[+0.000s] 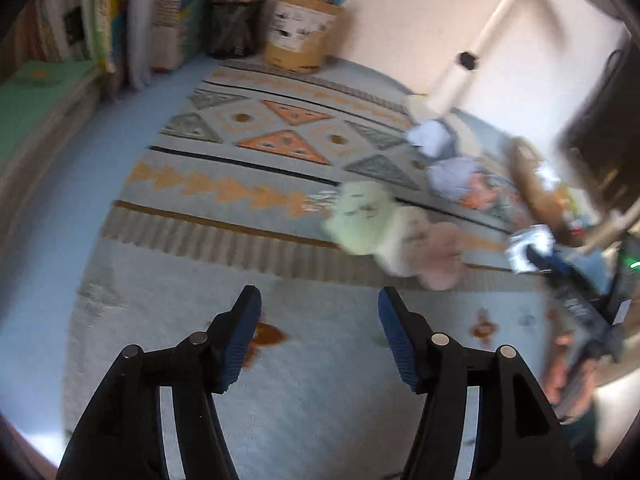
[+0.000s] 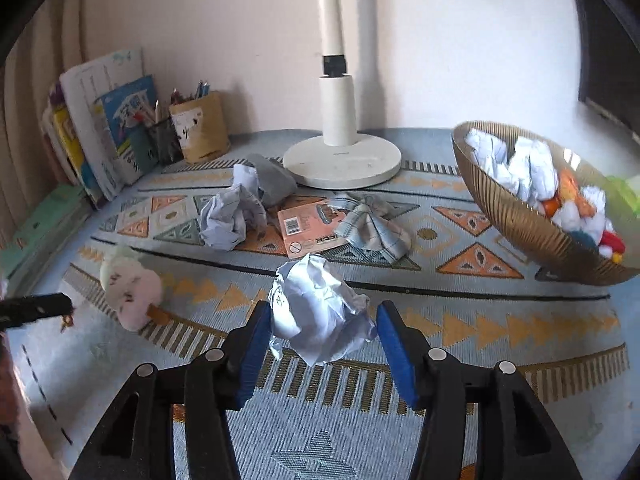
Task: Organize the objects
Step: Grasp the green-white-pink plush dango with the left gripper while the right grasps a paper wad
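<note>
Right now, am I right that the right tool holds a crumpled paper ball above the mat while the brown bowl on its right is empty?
Not quite. The right wrist view shows the brown bowl already holding crumpled papers and colourful bits, not empty. The rest stands: the right tool holds a crumpled paper ball above the mat.

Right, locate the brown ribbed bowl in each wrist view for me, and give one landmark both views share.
Left wrist view: the brown ribbed bowl sits at the right edge, blurred, beyond the crumpled papers, near the right gripper.
Right wrist view: the bowl is at upper right on the patterned cloth, tilted, filled with crumpled paper and colourful bits.
Shared landmark: the white lamp post, standing left of the bowl in both.
</note>
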Tool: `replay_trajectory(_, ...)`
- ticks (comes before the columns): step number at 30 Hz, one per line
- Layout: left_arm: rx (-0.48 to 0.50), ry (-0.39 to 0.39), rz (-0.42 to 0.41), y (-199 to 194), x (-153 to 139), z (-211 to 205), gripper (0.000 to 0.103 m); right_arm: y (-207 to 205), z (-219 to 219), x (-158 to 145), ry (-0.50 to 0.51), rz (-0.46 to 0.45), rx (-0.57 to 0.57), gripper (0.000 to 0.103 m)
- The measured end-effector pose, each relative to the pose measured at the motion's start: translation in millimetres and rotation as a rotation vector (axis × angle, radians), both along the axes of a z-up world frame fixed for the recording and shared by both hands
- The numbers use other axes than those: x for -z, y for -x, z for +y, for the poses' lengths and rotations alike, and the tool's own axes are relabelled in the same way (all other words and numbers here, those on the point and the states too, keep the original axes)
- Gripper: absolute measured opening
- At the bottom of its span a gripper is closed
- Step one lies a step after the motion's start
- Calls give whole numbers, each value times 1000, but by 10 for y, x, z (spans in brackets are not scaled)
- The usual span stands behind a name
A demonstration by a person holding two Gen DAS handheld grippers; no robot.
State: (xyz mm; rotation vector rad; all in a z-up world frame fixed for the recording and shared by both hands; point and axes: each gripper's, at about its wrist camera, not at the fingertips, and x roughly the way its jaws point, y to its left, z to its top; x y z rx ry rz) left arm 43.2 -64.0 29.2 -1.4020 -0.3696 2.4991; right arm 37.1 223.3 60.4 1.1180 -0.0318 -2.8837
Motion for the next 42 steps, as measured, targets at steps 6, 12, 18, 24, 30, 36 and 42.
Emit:
replay_trajectory(6, 23, -300, -108, 472, 146, 350, 67, -12, 59, -25, 14, 15, 8, 85)
replay_trajectory(12, 143, -27, -45, 957, 32, 1082, 69, -1, 148, -39, 68, 11, 22, 85)
replay_trajectory(18, 228, 202, 33, 720, 47, 1405, 71, -21, 196, -48, 109, 12, 30, 95)
replay_trajectory(24, 144, 143, 34, 473, -36, 1207, 71, -16, 336, -50, 194, 7, 50, 98)
replay_trajectory(30, 93, -19, -11, 487, -42, 986, 72, -17, 405, -54, 234, 9, 48, 98)
replay_trajectory(36, -38, 225, 15, 793, 110, 1309, 56, -22, 369, -57, 214, 12, 44, 98)
replay_trajectory(42, -18, 224, 132, 559, 64, 1093, 45, 48, 215, 9, 135, -34, 24, 98)
